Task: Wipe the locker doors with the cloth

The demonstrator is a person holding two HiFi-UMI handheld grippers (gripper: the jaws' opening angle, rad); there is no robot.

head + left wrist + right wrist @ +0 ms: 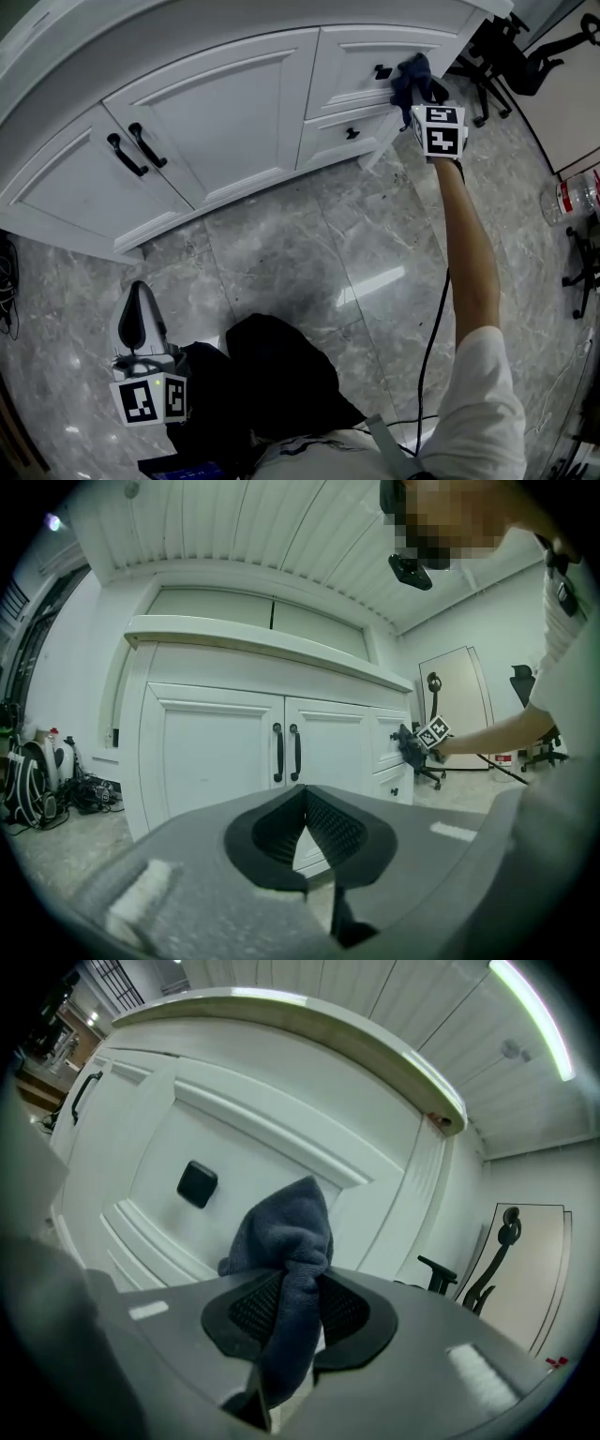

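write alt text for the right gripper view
The right gripper holds a dark blue cloth clamped between its jaws, close to a white drawer front with a square black knob. An office chair stands at the right.

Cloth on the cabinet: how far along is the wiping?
Done: nothing shows which panels are wiped. In hand: right gripper holds the blue cloth at the upper drawer front beside its knob. Remaining: likely the double doors and lower drawer; left gripper hangs shut, empty.
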